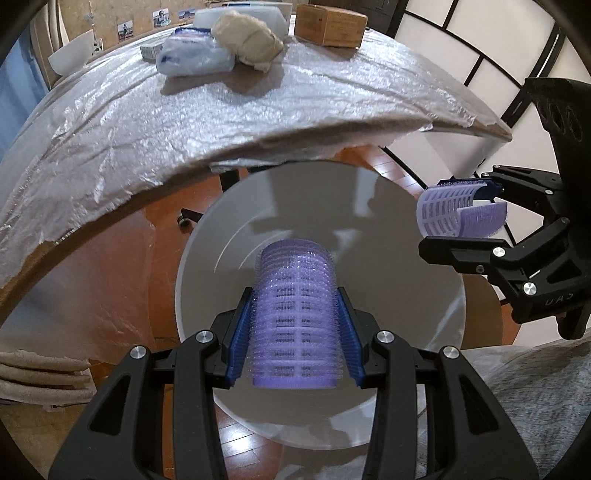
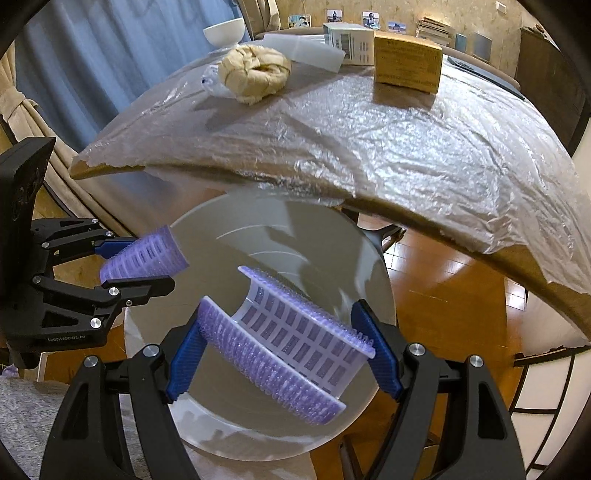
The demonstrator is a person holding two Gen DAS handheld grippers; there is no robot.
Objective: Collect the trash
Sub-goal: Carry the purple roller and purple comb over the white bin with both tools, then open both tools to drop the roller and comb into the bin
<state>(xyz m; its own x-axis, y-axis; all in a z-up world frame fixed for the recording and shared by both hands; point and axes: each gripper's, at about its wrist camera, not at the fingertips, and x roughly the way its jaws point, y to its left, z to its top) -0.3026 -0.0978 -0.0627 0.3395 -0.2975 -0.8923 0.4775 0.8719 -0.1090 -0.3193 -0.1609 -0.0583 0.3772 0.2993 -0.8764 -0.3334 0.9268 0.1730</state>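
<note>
My left gripper (image 1: 294,334) is shut on a whole purple hair roller (image 1: 295,314) and holds it over the open white bin (image 1: 406,387) below the table edge. My right gripper (image 2: 280,347) holds a broken purple roller piece (image 2: 288,343) wedged slantwise between its blue pads, also above the bin (image 2: 258,443). Each gripper shows in the other's view: the right one (image 1: 461,225) with its piece (image 1: 454,212), the left one (image 2: 147,266) with its roller (image 2: 144,258).
The table (image 1: 184,122) is covered in crinkled plastic wrap. On its far side lie a beige cloth bundle (image 1: 247,38), a plastic pack (image 1: 192,55), a cardboard box (image 1: 328,24) and a white bowl (image 2: 223,29). Wooden floor (image 2: 443,314) lies under the bin.
</note>
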